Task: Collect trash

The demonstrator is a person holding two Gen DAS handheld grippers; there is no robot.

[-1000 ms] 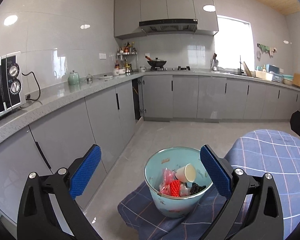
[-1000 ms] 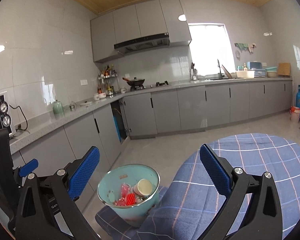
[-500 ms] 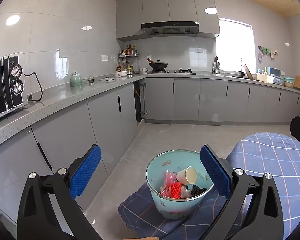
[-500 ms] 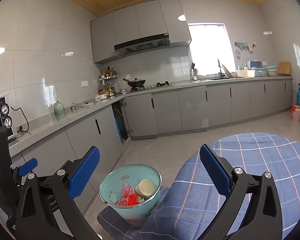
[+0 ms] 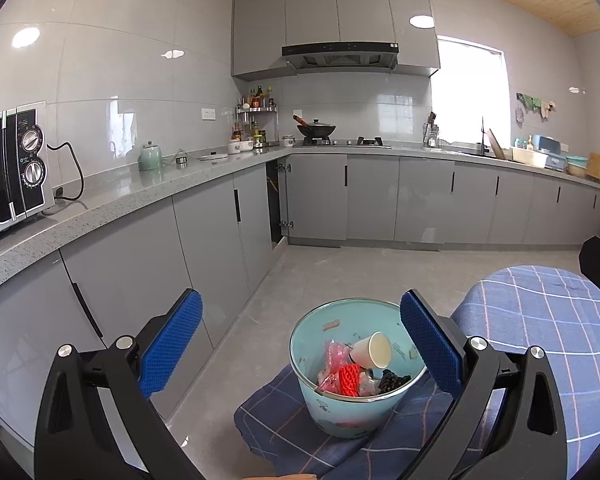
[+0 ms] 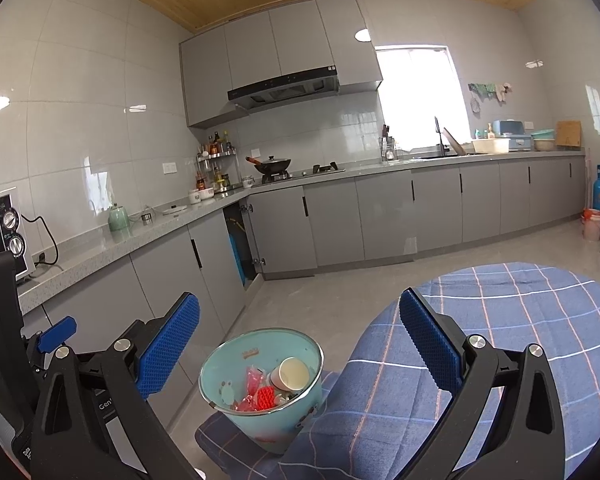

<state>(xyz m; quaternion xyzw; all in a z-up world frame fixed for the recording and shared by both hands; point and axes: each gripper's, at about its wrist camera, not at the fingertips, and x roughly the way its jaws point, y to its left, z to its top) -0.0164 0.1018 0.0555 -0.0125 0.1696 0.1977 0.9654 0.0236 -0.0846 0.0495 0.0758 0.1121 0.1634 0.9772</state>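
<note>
Both tongs are spread wide with nothing between the blue pads. The left tongs (image 5: pixel 300 344) hang over the edge of the blue checked cloth (image 5: pixel 540 320), and the teal bin (image 5: pixel 354 412) sits low in that view at about 6 o'clock, closer to the right pad than the left one but not touching either. It's standing upright on a hanging fold of the cloth.

Inside the bin there's a white paper cup (image 5: pixel 374 356) lying on its side with the mouth facing the camera, some pink plastic wrap (image 5: pixel 334 360) at its 9 o'clock, a red foam net (image 5: pixel 348 380) just below that, and a dark crumpled bit (image 5: pixel 392 380) at around 5 o'clock from the cup. Can't tell what the dark bit actually is.

From the right tongs (image 6: pixel 300 346) the same bin (image 6: pixel 268 420) shows at about 7 o'clock, just inside the left pad, with the cup (image 6: pixel 290 372) and the red net (image 6: pixel 266 396) visible in it. The cloth (image 6: pixel 500 320) fills the 3 to 5 o'clock side. The left tongs' body pokes in at the 8 o'clock edge.

Background is a grey kitchen worktop (image 5: pixel 160 192) with a microwave (image 5: pixel 12 168) at 9 o'clock.
</note>
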